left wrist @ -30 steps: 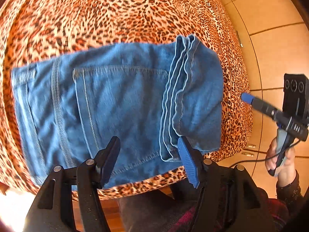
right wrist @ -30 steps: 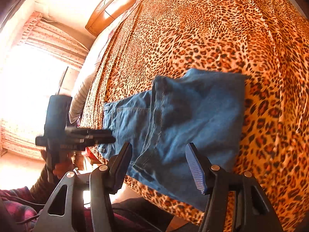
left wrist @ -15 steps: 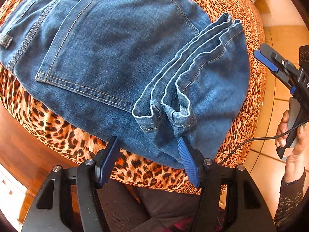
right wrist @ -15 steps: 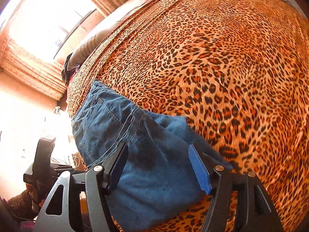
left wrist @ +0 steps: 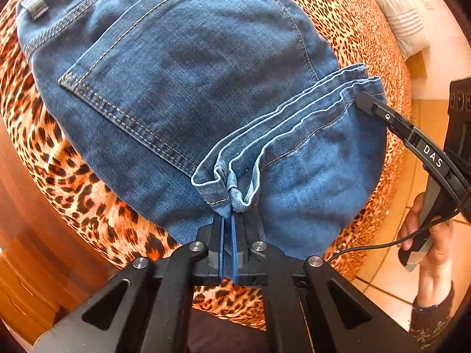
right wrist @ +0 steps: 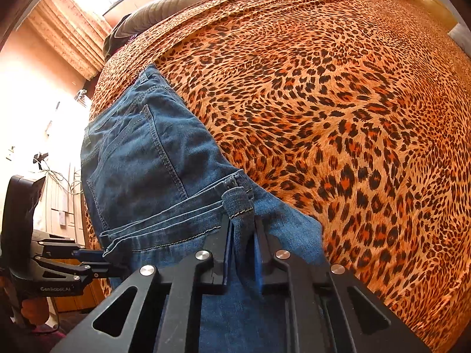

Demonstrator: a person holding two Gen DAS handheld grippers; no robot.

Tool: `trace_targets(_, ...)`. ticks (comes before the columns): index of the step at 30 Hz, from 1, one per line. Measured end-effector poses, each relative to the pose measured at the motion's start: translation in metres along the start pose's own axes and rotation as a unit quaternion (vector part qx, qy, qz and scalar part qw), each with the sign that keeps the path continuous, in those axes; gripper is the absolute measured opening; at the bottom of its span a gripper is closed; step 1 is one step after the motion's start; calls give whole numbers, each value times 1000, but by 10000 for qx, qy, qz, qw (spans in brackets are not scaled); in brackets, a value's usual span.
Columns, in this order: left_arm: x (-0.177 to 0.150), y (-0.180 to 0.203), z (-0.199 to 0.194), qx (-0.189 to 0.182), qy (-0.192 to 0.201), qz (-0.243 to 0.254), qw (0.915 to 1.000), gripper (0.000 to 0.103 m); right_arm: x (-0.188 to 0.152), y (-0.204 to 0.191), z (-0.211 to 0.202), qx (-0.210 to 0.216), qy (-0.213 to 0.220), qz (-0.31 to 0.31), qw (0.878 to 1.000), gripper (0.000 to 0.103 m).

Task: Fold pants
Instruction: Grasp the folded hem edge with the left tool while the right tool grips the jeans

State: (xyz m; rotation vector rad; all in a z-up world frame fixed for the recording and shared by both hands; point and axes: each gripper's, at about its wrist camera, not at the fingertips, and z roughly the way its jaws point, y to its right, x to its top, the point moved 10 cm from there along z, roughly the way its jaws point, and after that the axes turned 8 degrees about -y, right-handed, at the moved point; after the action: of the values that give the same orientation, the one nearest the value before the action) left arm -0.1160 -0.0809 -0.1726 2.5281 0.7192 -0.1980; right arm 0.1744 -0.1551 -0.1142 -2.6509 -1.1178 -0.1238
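Blue denim pants (left wrist: 182, 67) lie folded on a leopard-print bedspread (right wrist: 338, 103), back pocket up, with the leg hems (left wrist: 282, 123) stacked across them. My left gripper (left wrist: 228, 220) is shut on the near end of the stacked hems. My right gripper (right wrist: 243, 229) is shut on the other end of the same hems (right wrist: 238, 203); it shows in the left wrist view (left wrist: 360, 97) at the hems' far corner. The left gripper shows in the right wrist view (right wrist: 100, 260) at the pants' near edge.
The bedspread spreads wide beyond the pants. A wooden bed frame (left wrist: 35, 259) and tiled floor (left wrist: 391, 279) lie below the bed edge. A grey pillow (right wrist: 164, 8) and curtains (right wrist: 67, 41) are at the far end. A white cushion (left wrist: 406, 23) sits off the bed.
Both grippers moved in to the pants and closed from open onto the two ends of the stacked leg hems.
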Motion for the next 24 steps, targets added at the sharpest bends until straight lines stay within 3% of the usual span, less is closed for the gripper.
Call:
trace_targets(3, -10, -8, -19, -308, 170, -176, 9992, 2, 7, -23, -21, 358, 160, -40, 9992, 8)
trace_targets(8, -15, -36, -47, -289, 605, -463, 9967, 2, 29, -74, -41, 770, 413, -516, 9948, 8)
trace_targets(11, -2, -62, -38, 68, 509, -632, 9967, 2, 42, -69, -8, 475, 214, -441, 9977, 8)
trace_targets(15, 2, -80, -33, -293, 223, -970, 9946, 2, 45, -46, 37, -7, -330, -222, 9992, 22)
trace_targets(16, -1, -82, -40, -391, 261, -964, 9942, 2, 45, -45, 31, 88, -266, -149, 9995, 22)
trace_targets(18, -9, -86, -60, -251, 476, -803, 9953, 2, 44, -40, 5, 367, 1, 39, 9993, 26)
trace_targets(19, -14, -87, -70, -189, 582, -701, 9957, 3, 42, -36, -11, 499, 162, 119, 9986, 31)
trace_targets(21, -22, -85, -86, -296, 724, -604, 9951, 3, 33, -20, -42, 537, 458, 299, 9971, 50)
trace_targets(24, -27, -63, -89, -389, 692, -255, 9965, 6, 8, -2, -58, 543, 469, 364, 9968, 51)
